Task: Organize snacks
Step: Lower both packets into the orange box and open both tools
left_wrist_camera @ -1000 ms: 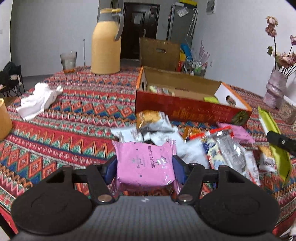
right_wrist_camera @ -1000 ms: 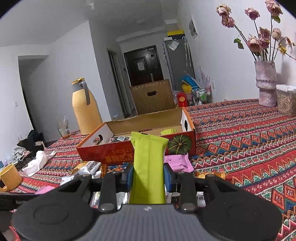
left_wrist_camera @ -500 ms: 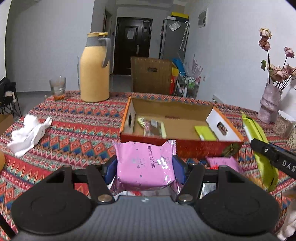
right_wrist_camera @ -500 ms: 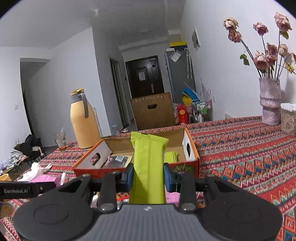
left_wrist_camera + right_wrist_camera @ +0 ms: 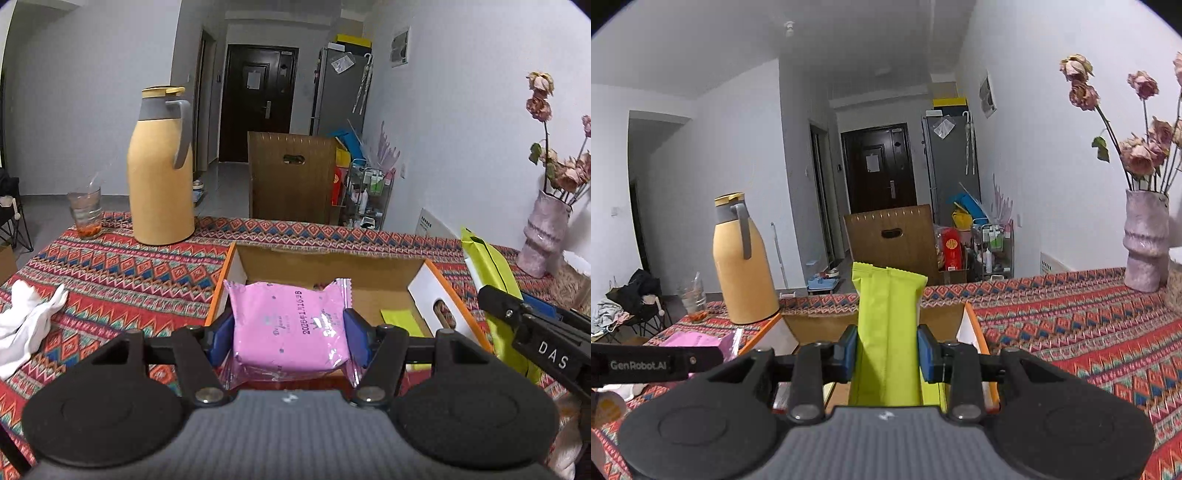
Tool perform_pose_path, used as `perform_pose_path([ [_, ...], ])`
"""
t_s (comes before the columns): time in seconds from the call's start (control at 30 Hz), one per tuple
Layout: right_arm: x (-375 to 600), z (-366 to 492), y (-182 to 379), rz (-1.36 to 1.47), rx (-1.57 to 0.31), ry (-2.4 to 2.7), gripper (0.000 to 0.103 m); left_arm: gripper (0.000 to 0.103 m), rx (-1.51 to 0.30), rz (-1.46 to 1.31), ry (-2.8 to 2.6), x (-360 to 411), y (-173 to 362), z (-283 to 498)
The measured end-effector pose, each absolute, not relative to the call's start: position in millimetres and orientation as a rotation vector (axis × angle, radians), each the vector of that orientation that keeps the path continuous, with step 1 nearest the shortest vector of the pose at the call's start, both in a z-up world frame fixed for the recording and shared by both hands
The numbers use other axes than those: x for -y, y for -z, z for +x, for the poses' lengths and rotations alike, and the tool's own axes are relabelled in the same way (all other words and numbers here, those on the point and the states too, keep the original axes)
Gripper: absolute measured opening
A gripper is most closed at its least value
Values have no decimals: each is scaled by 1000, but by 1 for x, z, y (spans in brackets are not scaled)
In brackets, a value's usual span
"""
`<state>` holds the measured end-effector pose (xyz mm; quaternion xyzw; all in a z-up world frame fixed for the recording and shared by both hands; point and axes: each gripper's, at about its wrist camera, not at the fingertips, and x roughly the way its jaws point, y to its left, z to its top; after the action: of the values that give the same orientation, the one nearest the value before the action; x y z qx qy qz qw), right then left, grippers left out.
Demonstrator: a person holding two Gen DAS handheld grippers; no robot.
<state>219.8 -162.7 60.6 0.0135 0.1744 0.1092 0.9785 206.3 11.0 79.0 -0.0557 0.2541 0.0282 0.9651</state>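
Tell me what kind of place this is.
Most likely a lived-in flat's dining area: a table under a patterned tablecloth with a yellow thermos jug and a vase of dried roses, plus a dark front door and a fridge behind.

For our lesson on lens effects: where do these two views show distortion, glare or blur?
Left wrist view: fisheye bends the walls and darkens the corners; soft sheen on the pink packet, date print still sharp. Right wrist view: same curved edges, even indoor light, no harsh shadows; the green packet is crisp, the vase bowed.
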Motion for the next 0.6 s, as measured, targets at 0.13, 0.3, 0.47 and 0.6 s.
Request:
perform_pose_path([
  [0.13,157,246,-63,12,-354,-214,32,62,-514,-123,-68,-12,-78,231],
  [0.3,152,280,-59,9,-380,-203,32,62,-520,-142,-89,-15,-75,258],
  [0.47,144,306,-43,-7,-410,-179,32,62,-518,-151,-113,-18,-65,279],
  [0.6,144,319,-26,-11,-437,-156,32,62,-522,-145,-122,-20,-52,289],
])
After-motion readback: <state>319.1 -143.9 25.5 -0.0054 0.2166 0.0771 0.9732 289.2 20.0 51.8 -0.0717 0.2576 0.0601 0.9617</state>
